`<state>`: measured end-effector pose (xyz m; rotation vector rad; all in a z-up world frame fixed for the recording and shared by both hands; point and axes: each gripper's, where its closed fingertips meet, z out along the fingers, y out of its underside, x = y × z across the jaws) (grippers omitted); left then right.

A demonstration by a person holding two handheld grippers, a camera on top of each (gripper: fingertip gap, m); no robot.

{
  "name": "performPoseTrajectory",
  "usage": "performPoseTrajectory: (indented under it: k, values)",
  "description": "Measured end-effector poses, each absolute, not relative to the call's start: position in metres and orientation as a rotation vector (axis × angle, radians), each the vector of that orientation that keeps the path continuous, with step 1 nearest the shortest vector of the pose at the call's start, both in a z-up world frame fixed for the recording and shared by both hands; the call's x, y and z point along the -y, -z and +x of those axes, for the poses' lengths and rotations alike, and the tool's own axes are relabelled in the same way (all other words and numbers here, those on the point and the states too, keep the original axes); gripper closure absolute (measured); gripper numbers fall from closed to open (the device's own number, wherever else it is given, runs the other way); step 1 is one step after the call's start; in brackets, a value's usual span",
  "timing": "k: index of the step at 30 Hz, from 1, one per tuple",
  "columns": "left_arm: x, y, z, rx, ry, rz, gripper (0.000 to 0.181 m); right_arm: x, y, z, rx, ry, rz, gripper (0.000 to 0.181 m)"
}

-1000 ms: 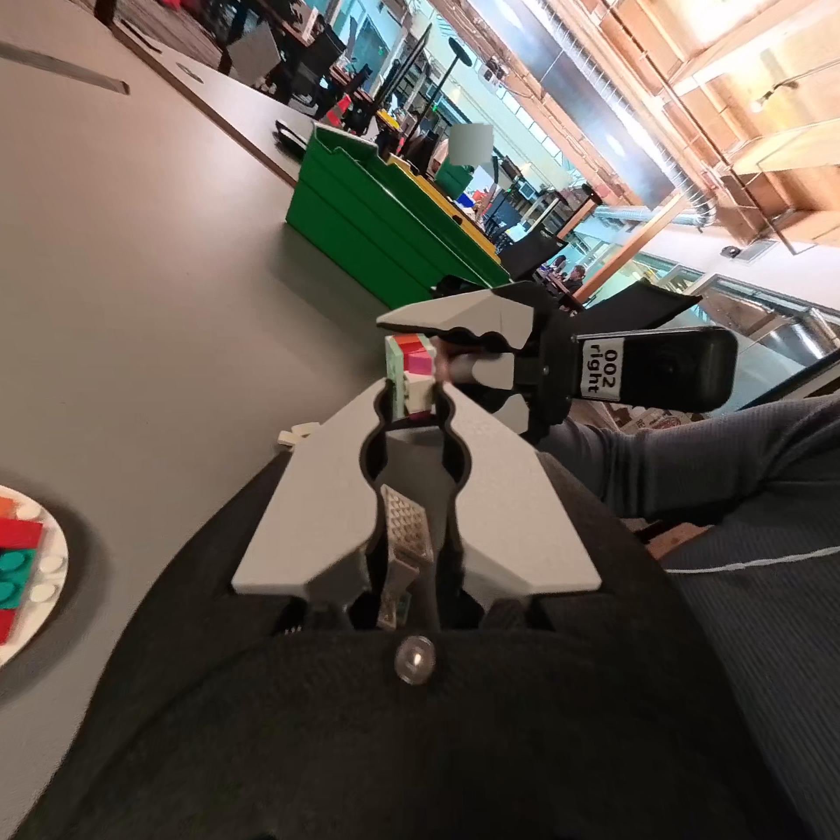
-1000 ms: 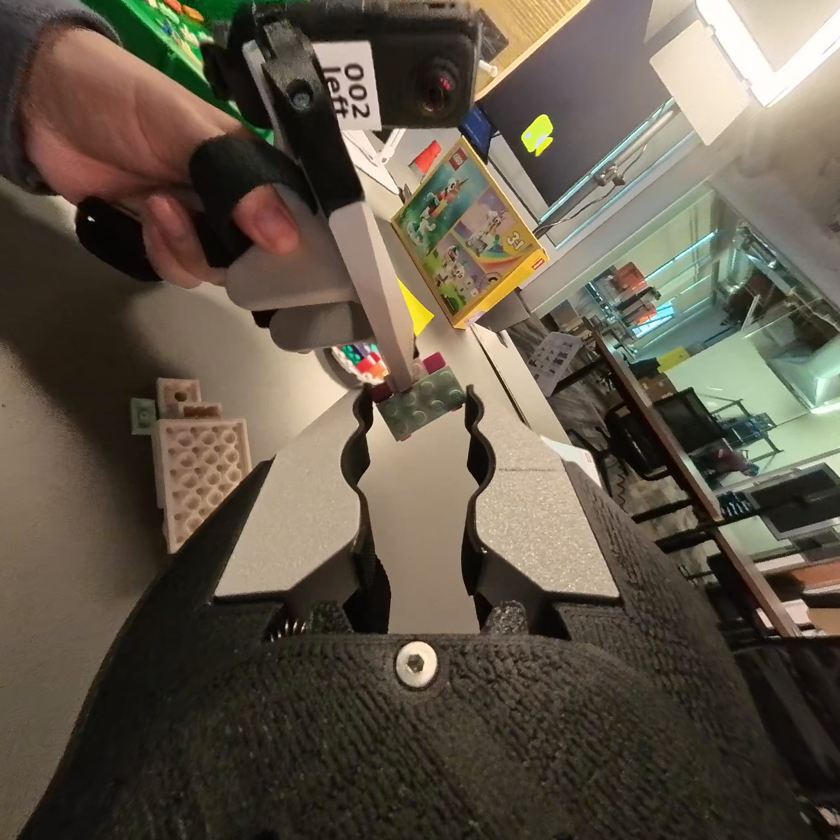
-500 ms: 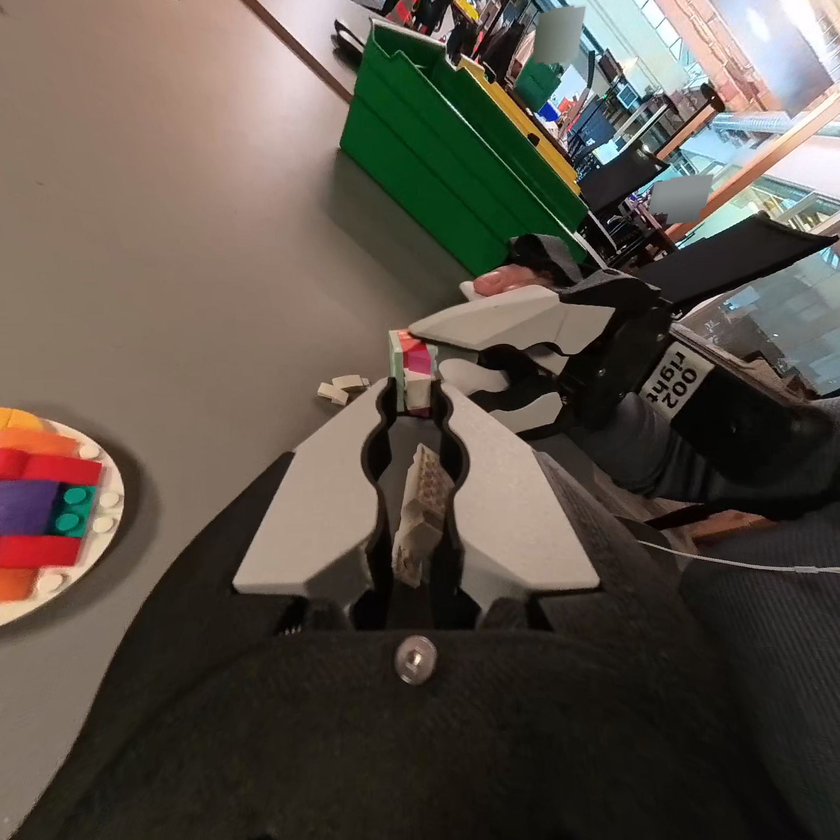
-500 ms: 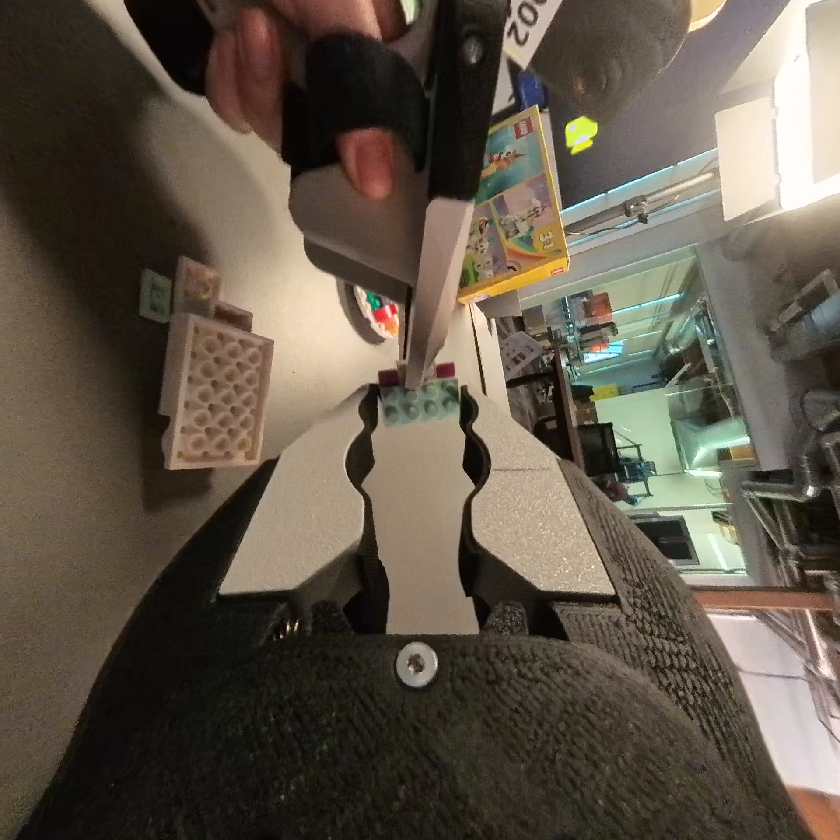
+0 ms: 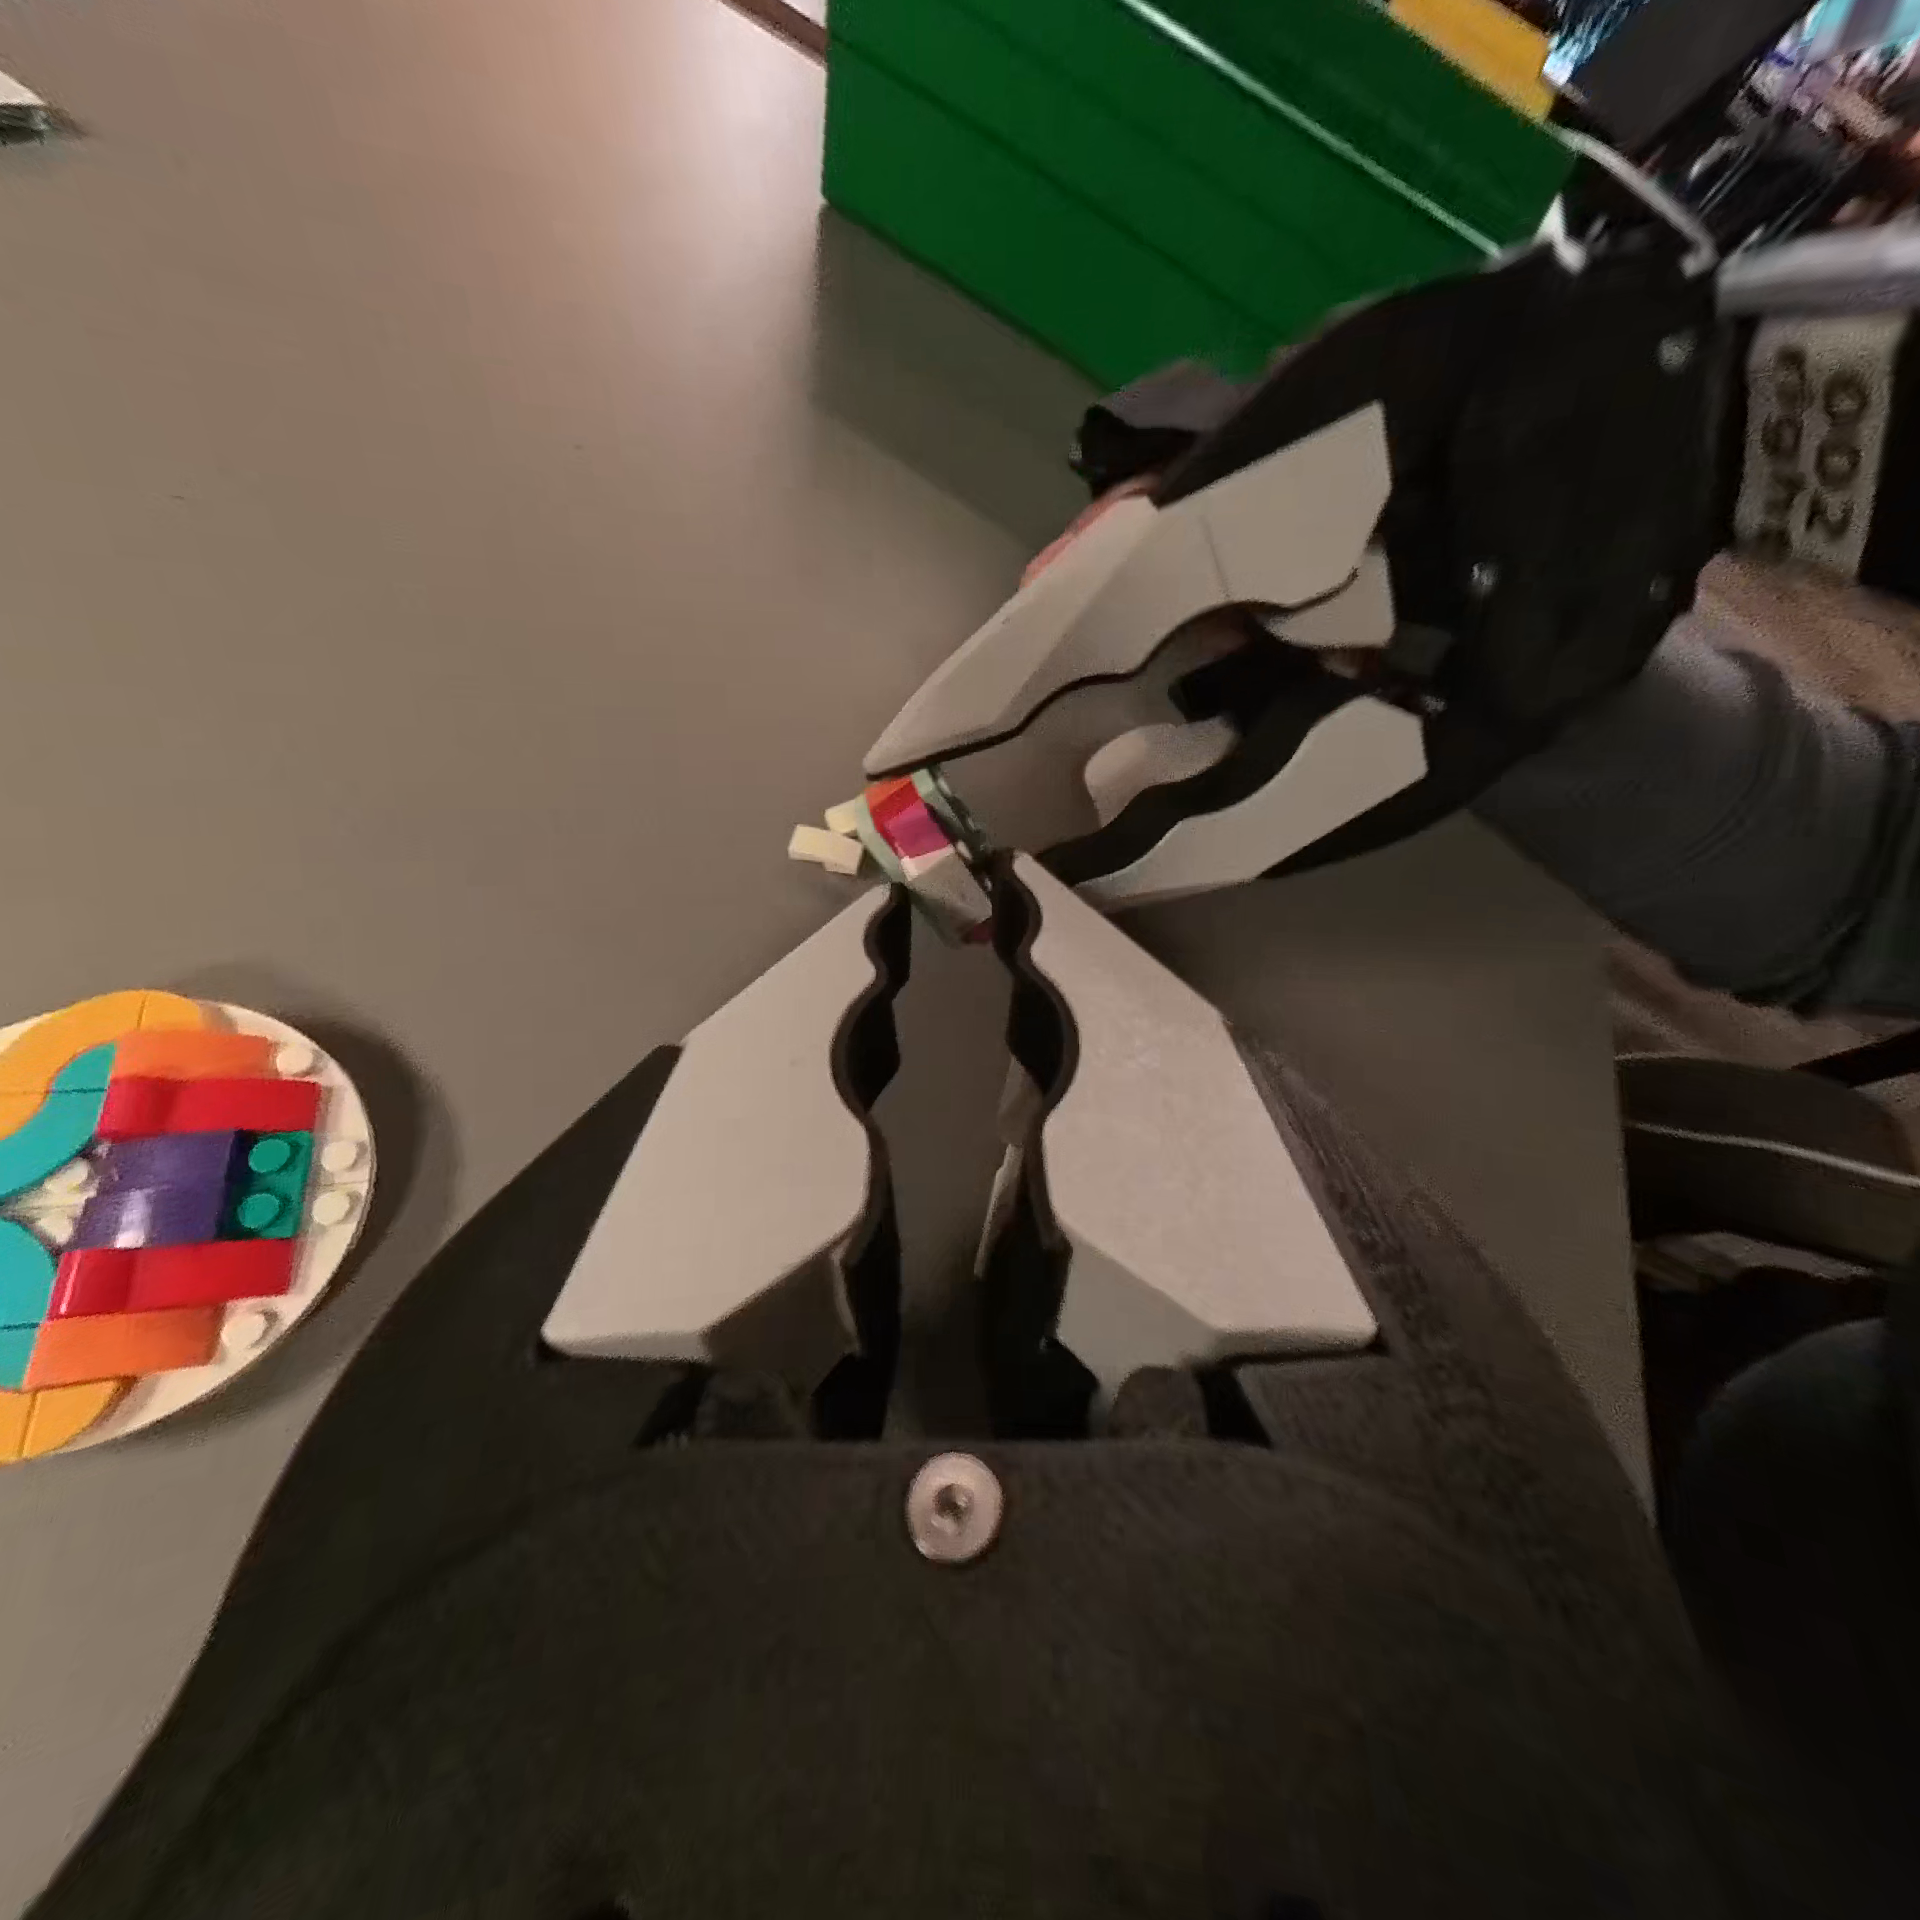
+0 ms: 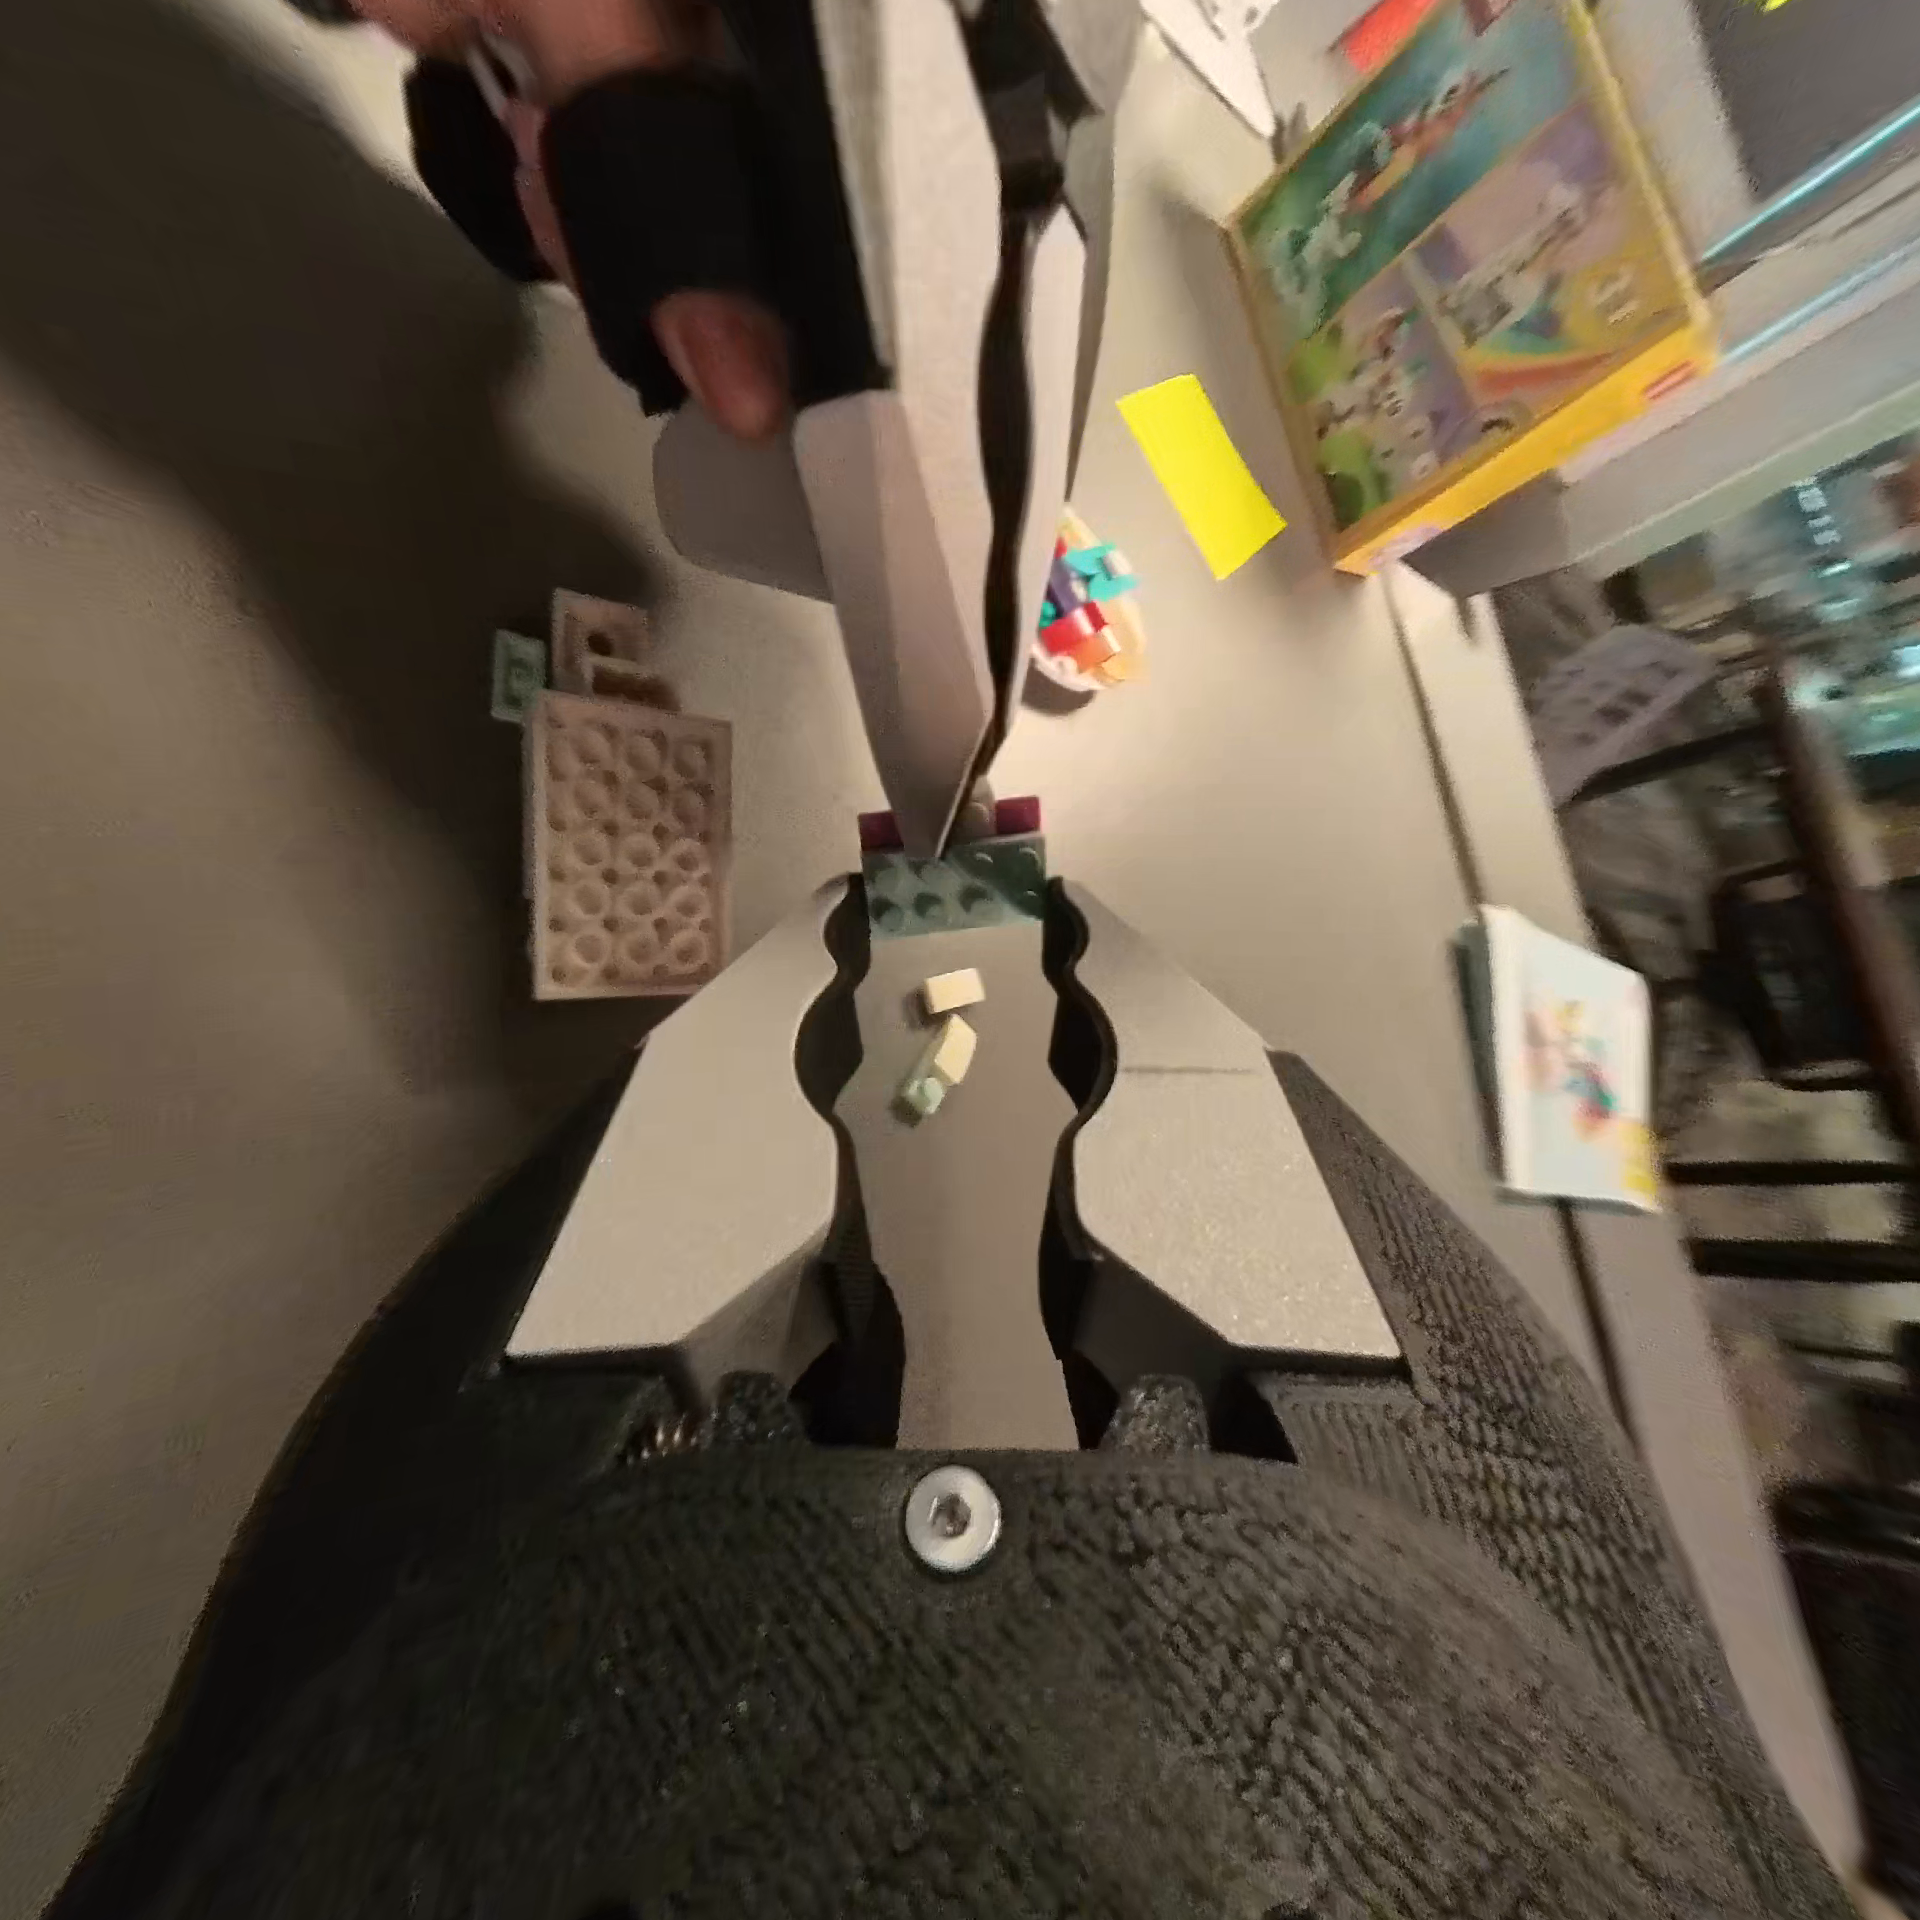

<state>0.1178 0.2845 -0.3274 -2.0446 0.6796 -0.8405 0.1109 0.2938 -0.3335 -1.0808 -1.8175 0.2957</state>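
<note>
A small brick assembly [image 5: 928, 854] has a pale green plate with red, magenta and white bricks on it. Both grippers hold it just above the grey table [image 5: 416, 468]. My left gripper [image 5: 951, 891] is shut on its lower end, and it sits tilted between the tips. In the right wrist view my right gripper [image 6: 954, 896] is shut across the pale green plate [image 6: 951, 899]. There the left gripper [image 6: 940, 831] comes down from above and pinches the top between the magenta bricks. A person's gloved hand [image 6: 665, 260] holds the left gripper.
A round white plate with coloured bricks [image 5: 177, 1195] lies at the left. Green bins [image 5: 1091, 187] stand behind. Small cream pieces [image 6: 951, 992] lie under the right gripper. A beige plate [image 6: 623, 852], toy box [image 6: 1455, 281], yellow note [image 6: 1200, 473] and booklet [image 6: 1558, 1060] lie around. Less than 4 cm separates the two grippers' tips.
Both grippers have tipped down toward the table with the assembly held between them. The assembly now sits tilted in the left gripper's tips, and the small cream pieces show under the right gripper.
</note>
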Motion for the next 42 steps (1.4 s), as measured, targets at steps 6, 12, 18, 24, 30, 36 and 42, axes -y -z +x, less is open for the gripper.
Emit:
performPoseTrajectory:
  k: [6,12,18,24,30,36,42]
  values:
    - [-0.279,0.332,0.125,-0.730,0.882,-2.050,0.167,-0.286,0.338,0.118,1.850,-0.546,-1.162,0.150]
    - [-0.270,0.322,0.130,-0.696,1.115,-2.012,0.167,-0.275,0.327,0.124,1.812,-0.820,-1.176,0.151]
    - [-0.265,0.311,0.131,-0.681,1.238,-1.949,0.169,-0.269,0.314,0.125,1.710,-1.152,-1.242,0.151]
    - [-0.261,0.308,0.134,-0.734,1.226,-1.916,0.170,-0.265,0.309,0.128,1.685,-1.307,-1.288,0.151]
    - [-0.260,0.300,0.135,-0.735,1.239,-1.862,0.172,-0.265,0.298,0.129,1.605,-1.459,-1.309,0.151]
    - [-0.274,0.290,0.123,-0.470,1.428,-1.831,0.165,-0.277,0.289,0.118,1.571,-1.008,-1.047,0.150]
    - [-0.287,0.298,0.113,-0.371,1.303,-1.910,0.168,-0.294,0.302,0.109,1.655,-0.339,-0.886,0.149]
